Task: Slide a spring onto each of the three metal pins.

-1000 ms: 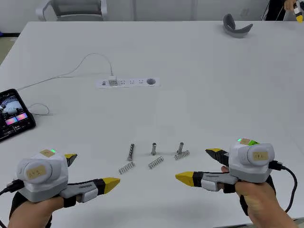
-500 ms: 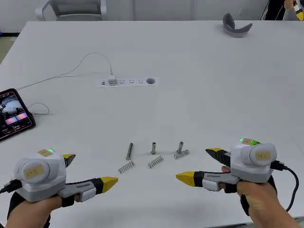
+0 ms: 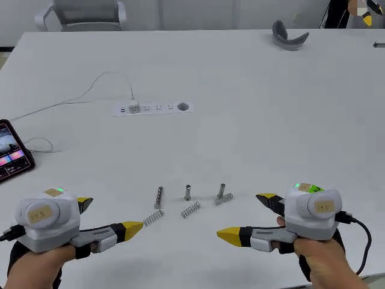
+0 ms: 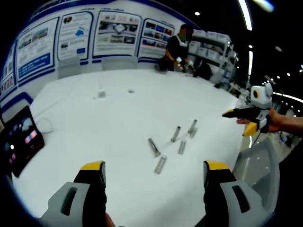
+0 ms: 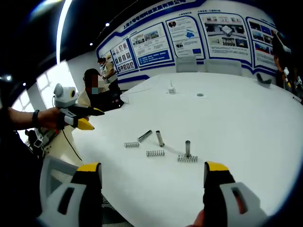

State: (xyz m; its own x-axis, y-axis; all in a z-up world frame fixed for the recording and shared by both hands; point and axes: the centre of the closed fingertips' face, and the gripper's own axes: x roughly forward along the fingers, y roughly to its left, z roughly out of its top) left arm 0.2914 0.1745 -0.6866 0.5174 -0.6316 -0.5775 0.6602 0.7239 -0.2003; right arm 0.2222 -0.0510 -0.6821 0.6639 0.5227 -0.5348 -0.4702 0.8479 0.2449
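Note:
Three short metal pins (image 3: 159, 196) (image 3: 187, 192) (image 3: 221, 190) sit in a row on the white table (image 3: 258, 120). A small spring lies loose beside each one (image 3: 153, 217) (image 3: 190, 209) (image 3: 224, 199). My left gripper (image 3: 108, 215) hovers open at the near left of the row. My right gripper (image 3: 246, 217) hovers open at the near right. In the left gripper view the pins (image 4: 175, 134) and springs (image 4: 161, 164) lie just ahead of the open left gripper (image 4: 154, 166). In the right gripper view the rightmost pin (image 5: 187, 148) stands upright by its spring (image 5: 188, 159), ahead of the open right gripper (image 5: 148, 166).
A white power strip (image 3: 153, 109) with a plugged-in cable lies mid-table. A tablet (image 3: 9, 150) lies at the left edge. A grey curved object (image 3: 289, 34) rests at the far right, and a chair (image 3: 84, 12) stands behind the table. The table's near edge is close below my hands.
The head camera has shifted a little. Both grippers stay open in about the same places, and the pins and springs have not moved.

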